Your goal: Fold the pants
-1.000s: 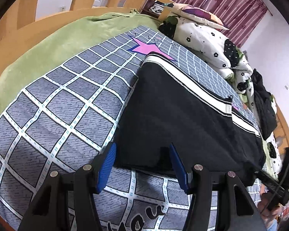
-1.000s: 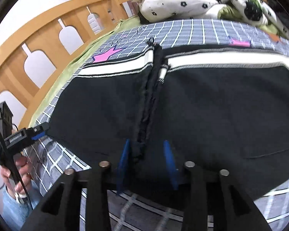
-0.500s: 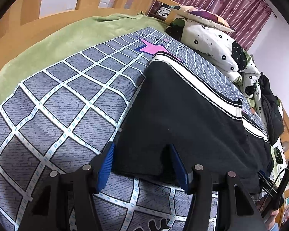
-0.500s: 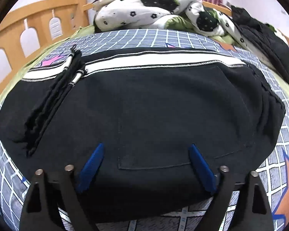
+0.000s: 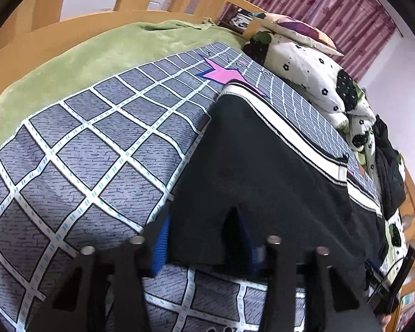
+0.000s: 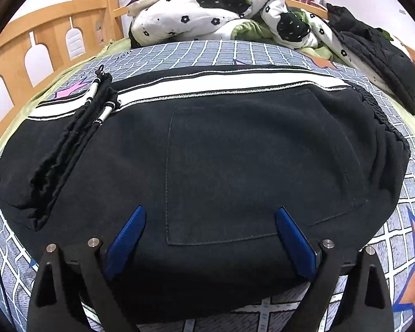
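Our right gripper [image 6: 210, 235] has slid from the drawstring [image 6: 69, 141] to the back pocket [image 6: 251, 166], blue fingers now spread wide over the black pants [image 6: 235, 138] on the bed [image 6: 401, 215]. Our left gripper [image 5: 202, 240] straddles a hem corner, half-open, so we judge the next fold is starting.

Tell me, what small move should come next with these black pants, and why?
Probably closing the left gripper on the pants corner: its fingers already straddle that edge, still apart. The right gripper hangs wide open over the near edge, gripping nothing.
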Demonstrator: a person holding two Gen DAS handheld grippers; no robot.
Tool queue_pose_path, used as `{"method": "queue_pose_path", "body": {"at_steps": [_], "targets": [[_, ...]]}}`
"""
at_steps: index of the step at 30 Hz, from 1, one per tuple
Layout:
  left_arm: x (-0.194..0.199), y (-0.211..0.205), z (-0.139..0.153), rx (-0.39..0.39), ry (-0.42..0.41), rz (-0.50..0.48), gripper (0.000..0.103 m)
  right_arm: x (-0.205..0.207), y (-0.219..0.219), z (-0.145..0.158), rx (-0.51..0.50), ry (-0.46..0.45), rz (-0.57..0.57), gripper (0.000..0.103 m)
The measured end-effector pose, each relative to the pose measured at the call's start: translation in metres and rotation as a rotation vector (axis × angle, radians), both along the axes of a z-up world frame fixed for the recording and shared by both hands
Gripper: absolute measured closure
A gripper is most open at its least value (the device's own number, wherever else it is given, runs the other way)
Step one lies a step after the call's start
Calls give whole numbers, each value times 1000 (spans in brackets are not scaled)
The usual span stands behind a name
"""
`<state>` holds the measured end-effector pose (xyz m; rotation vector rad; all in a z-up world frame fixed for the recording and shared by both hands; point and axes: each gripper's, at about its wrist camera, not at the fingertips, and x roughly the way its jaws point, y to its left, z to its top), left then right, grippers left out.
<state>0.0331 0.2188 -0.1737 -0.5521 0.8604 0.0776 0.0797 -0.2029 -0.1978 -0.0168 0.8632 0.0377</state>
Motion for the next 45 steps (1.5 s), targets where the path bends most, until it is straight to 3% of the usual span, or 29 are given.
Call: {"method": "queue_pose_path", "body": {"at_steps": [2, 4, 8, 11, 15, 18, 22, 27, 30, 33, 37, 39, 41, 42, 43, 45], "targets": [[-1, 0, 3, 6, -3, 23, 79, 0, -1, 0, 6, 2, 2, 7], [-3, -2, 13, 24, -25, 34, 85, -2, -6, 0, 27, 20, -7, 5], [-5, -35, 53, 180, -116, 6, 89, -11, -18, 5, 76, 47, -2, 4], [-2, -73, 90, 228, -193, -55, 91, -18, -26, 14, 24, 54, 36, 4], [10, -142, 135, 238, -286, -187, 92, -36, -50, 34, -84, -63, 5, 4], [22, -204, 149, 254, -304, -308, 92, -42, -79, 47, -78, -57, -21, 4], [33, -275, 134, 158, -288, -447, 92, -50, -126, 56, 22, -50, -74, 4], [40, -355, 78, 79, -202, -560, 92, -57, -179, 53, 140, -31, -181, 4], [43, -377, 43, 85, -130, -588, 92, -60, -193, 48, 198, -7, -212, 5], [31, -373, 39, 114, -123, -607, 91, -59, -193, 50, 219, -7, -204, 5], [14, -347, 66, 57, -143, -672, 85, -58, -177, 63, 249, -46, -137, 6], [0, -323, 81, 79, -185, -650, 84, -55, -161, 68, 268, -60, -82, 8], [-13, -297, 91, 103, -227, -612, 59, -49, -147, 71, 300, -57, -29, 11], [-20, -281, 93, 132, -242, -571, 52, -45, -138, 71, 316, -51, -3, 14], [-26, -264, 93, 165, -253, -524, 47, -38, -127, 70, 333, -43, 22, 16], [-33, -239, 89, 213, -244, -463, 46, -25, -110, 68, 378, -10, 61, 23]]}}
